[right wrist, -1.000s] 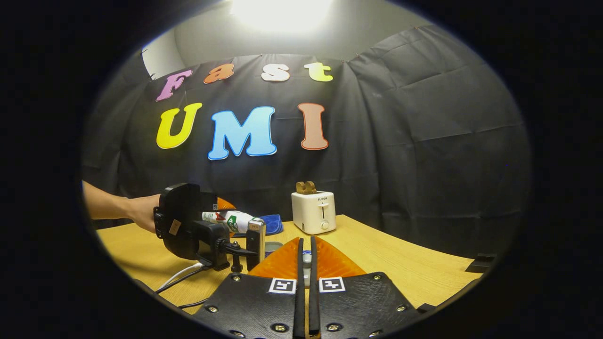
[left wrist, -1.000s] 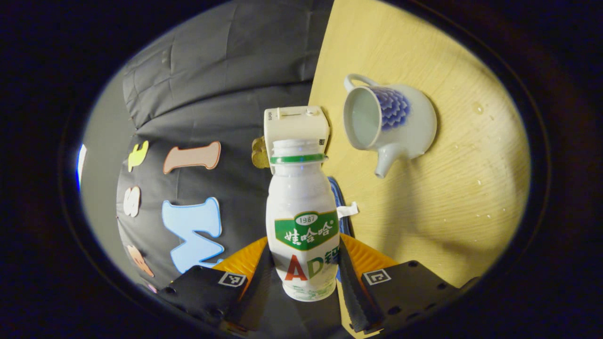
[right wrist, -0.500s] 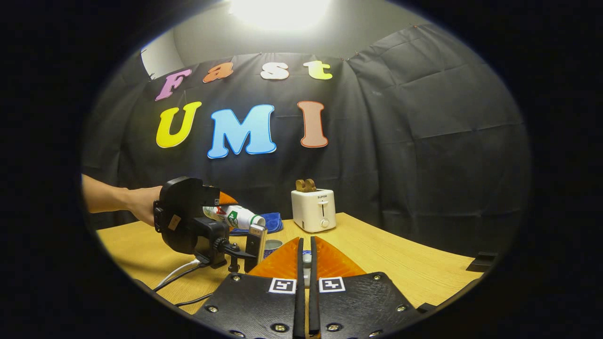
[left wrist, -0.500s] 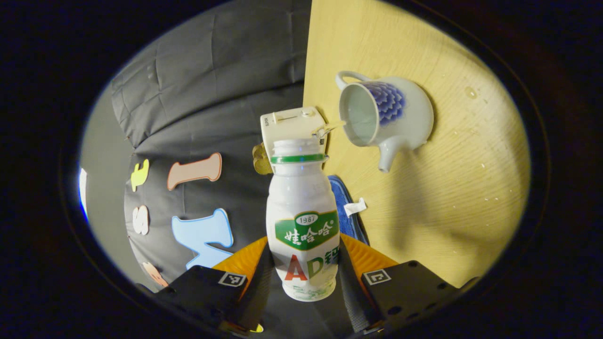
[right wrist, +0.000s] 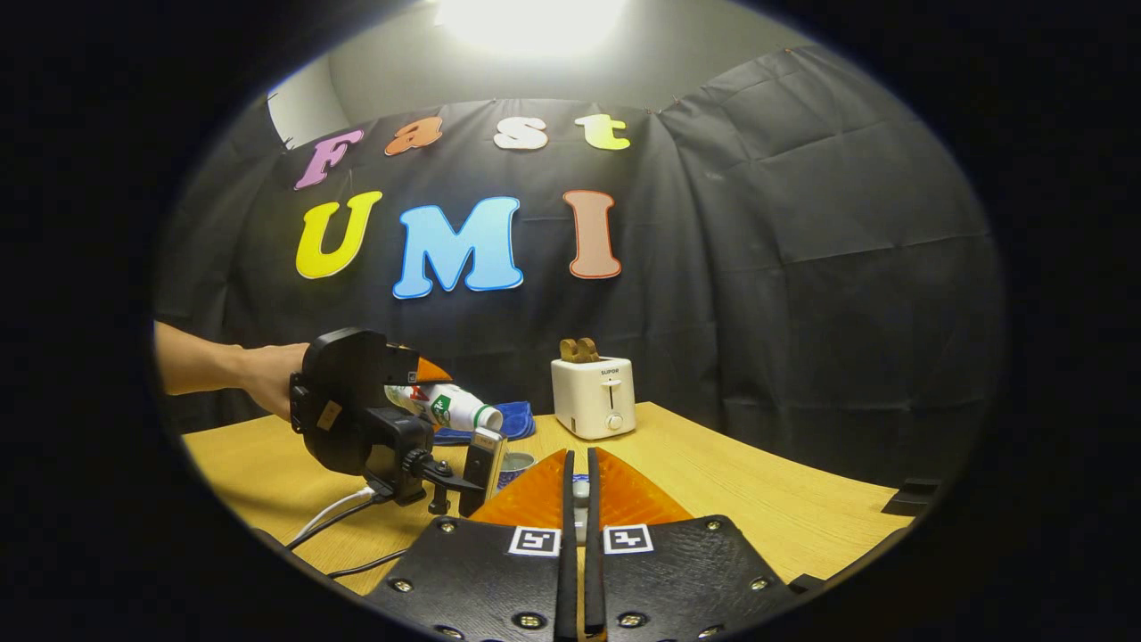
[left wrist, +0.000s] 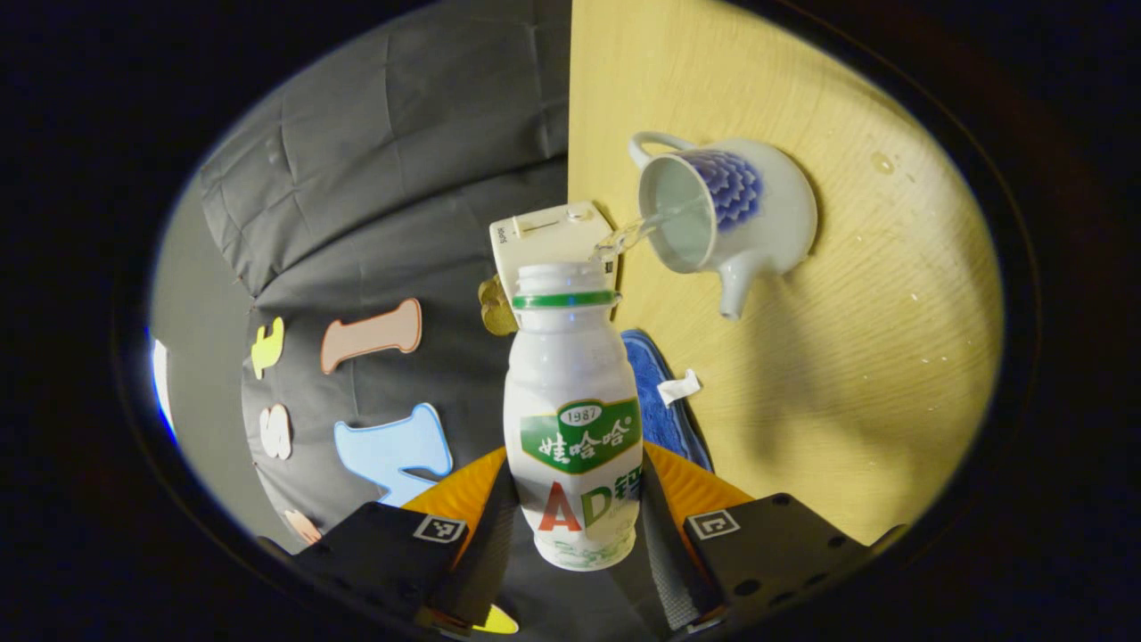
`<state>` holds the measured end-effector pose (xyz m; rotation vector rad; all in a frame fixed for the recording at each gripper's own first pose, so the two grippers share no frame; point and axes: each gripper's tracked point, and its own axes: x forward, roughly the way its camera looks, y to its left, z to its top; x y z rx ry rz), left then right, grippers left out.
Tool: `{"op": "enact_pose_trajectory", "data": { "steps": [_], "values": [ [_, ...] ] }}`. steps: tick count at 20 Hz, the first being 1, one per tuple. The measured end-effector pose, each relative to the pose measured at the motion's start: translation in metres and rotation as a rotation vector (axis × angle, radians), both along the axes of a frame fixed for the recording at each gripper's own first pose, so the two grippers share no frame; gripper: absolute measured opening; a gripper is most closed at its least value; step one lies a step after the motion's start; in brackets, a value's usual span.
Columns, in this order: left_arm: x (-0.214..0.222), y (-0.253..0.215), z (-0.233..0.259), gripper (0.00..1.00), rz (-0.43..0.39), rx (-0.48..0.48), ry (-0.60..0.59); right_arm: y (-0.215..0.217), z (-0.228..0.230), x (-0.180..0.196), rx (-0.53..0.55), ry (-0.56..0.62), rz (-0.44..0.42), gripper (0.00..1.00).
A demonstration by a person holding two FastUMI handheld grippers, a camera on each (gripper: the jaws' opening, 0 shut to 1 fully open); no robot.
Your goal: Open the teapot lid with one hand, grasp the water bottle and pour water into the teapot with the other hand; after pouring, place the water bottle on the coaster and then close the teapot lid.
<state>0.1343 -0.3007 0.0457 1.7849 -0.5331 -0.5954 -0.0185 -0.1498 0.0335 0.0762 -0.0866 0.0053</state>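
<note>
The left gripper (left wrist: 575, 473) clamps the water bottle (left wrist: 572, 419) by its lower body, both fingers pressed to its sides. The bottle is uncapped and bears a green-banded printed label. It is tipped over sideways, and a thin water stream (left wrist: 637, 234) runs from its mouth into the open teapot (left wrist: 726, 214).

The teapot is white with a blue flower pattern. It stands on the table (left wrist: 847, 357) toward the far edge, near a white toaster (left wrist: 548, 236) by that edge. A blue cloth (left wrist: 660, 401) with a white tag lies at the same edge. Water drops (left wrist: 878, 162) dot the wood.

In the right gripper view, a hand (right wrist: 267, 383) holds the left gripper, with cables (right wrist: 334, 513) trailing from it. The right gripper (right wrist: 579, 481) is closed to a narrow slit on a small pale piece, seemingly the teapot lid (right wrist: 580, 489), which is mostly hidden.
</note>
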Motion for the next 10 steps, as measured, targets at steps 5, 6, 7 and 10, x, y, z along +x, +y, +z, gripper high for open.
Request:
{"op": "enact_pose_trajectory", "data": {
  "steps": [5,6,7,10],
  "values": [
    [-0.0014,0.0005,0.0020,0.80,0.000,0.033,-0.009,-0.0019,0.0002,-0.0009,0.002,-0.001,0.000,0.03],
    [-0.0006,0.0005,0.0012,0.80,0.000,0.039,-0.011,-0.0024,0.0005,-0.0007,0.004,-0.003,-0.001,0.03],
    [-0.0012,-0.0006,0.0024,0.80,-0.005,0.041,-0.017,-0.0031,0.0000,0.0000,0.002,-0.002,-0.004,0.03],
    [-0.0014,-0.0019,0.0026,0.70,-0.016,0.037,-0.027,-0.0019,-0.0016,0.0000,0.002,0.004,-0.002,0.03]
  ]
}}
